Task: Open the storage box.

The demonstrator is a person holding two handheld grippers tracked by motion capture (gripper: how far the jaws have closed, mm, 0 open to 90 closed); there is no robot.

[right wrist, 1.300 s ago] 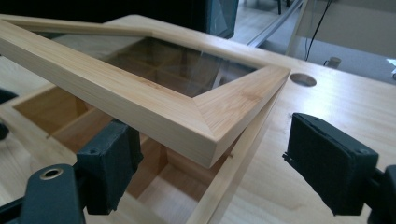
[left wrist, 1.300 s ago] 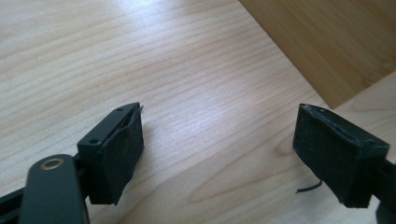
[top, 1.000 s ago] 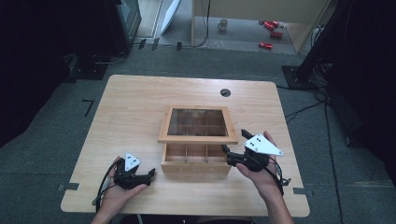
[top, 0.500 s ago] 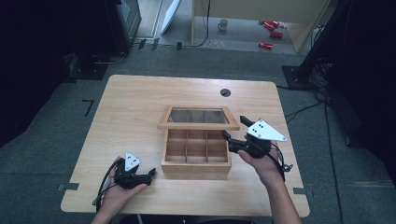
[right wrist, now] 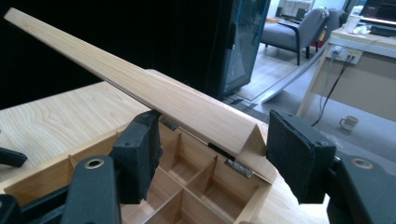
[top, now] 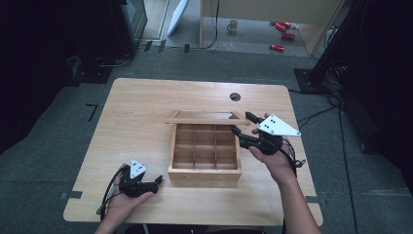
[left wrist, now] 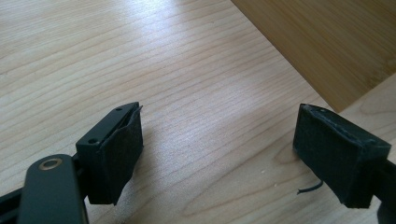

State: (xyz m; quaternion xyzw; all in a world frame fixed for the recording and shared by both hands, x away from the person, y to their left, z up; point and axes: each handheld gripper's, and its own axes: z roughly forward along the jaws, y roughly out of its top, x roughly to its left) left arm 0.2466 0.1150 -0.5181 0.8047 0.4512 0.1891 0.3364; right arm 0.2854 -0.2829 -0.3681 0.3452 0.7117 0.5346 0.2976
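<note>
1. The left gripper rests at the near left of the table, held in the person's left hand. In the left gripper view its two black pads stand wide apart with only bare table top between them, so it is open and holds nothing.
2. Just past it to the right, the front wall of the wooden box sits near the table's front edge. The box stands about mid-table, its inside split into small compartments by wooden dividers.
3. The right gripper is at the box's right rear corner, held in the person's right hand. Its jaws have just been closing. In the right gripper view the corner of the lid lies between them, the pads at or very close to its edges; whether they press on it I cannot tell.
4. The lid is raised on its hinges at the box's far edge, tilted up and back.
5. Farther off, a round hole sits near the table's far edge.
</note>
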